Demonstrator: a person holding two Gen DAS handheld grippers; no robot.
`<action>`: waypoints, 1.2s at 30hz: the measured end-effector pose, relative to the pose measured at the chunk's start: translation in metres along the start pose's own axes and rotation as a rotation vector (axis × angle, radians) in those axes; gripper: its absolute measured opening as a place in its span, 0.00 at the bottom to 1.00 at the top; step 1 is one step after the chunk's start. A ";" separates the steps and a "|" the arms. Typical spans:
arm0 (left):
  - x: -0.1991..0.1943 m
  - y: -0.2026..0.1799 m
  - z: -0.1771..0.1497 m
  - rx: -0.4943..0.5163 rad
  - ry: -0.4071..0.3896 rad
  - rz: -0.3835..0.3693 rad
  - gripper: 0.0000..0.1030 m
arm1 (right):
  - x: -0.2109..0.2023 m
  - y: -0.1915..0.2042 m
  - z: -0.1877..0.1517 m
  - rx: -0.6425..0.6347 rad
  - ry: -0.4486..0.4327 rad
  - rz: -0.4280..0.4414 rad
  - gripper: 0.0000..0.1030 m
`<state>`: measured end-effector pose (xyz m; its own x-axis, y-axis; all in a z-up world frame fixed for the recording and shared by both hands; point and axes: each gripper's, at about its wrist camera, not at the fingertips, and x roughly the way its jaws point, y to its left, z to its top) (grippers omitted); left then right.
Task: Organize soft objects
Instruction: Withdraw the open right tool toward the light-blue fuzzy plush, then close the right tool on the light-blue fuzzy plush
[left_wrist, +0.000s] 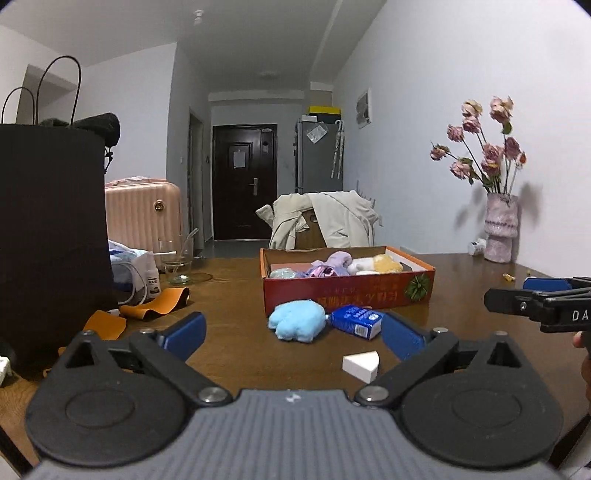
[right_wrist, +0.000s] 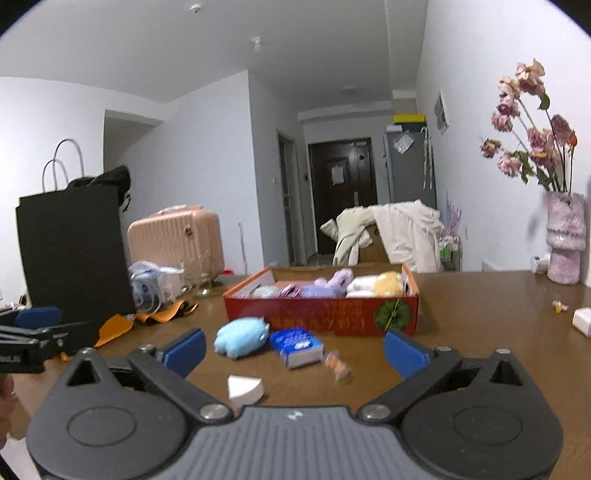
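Note:
A light blue plush toy (left_wrist: 297, 324) lies on the brown table in front of a red cardboard box (left_wrist: 347, 295); it also shows in the right wrist view (right_wrist: 242, 336). The box (right_wrist: 325, 317) holds several soft toys, among them a purple one (left_wrist: 332, 263) and a yellow and white one (left_wrist: 376, 264). My left gripper (left_wrist: 293, 334) is open and empty, just short of the blue plush. My right gripper (right_wrist: 293, 349) is open and empty, short of a blue carton (right_wrist: 297, 347). The right gripper also shows at the left wrist view's right edge (left_wrist: 535, 297).
A blue carton (left_wrist: 356, 320), a white wedge (left_wrist: 361, 363) and a small wrapped sweet (right_wrist: 336, 363) lie near the plush. A black paper bag (left_wrist: 51, 236), orange leather pieces (left_wrist: 155, 306) and a glass (left_wrist: 176, 264) stand left. A vase of flowers (left_wrist: 500, 232) stands right.

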<state>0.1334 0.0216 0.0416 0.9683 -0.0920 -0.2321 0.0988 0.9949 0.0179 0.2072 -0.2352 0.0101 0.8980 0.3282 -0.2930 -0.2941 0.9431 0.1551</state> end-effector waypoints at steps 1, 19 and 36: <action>-0.001 -0.001 -0.001 0.002 0.002 -0.006 1.00 | -0.002 0.002 -0.001 -0.007 0.008 -0.002 1.00; 0.109 0.044 0.010 -0.125 0.165 -0.082 0.99 | 0.101 0.009 0.016 0.089 0.180 0.109 0.87; 0.275 0.070 -0.009 -0.207 0.441 -0.274 0.56 | 0.313 0.015 0.020 0.139 0.454 0.253 0.50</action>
<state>0.4043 0.0663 -0.0297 0.7216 -0.3671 -0.5870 0.2432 0.9282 -0.2816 0.4899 -0.1198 -0.0606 0.5638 0.5637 -0.6037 -0.4092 0.8255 0.3886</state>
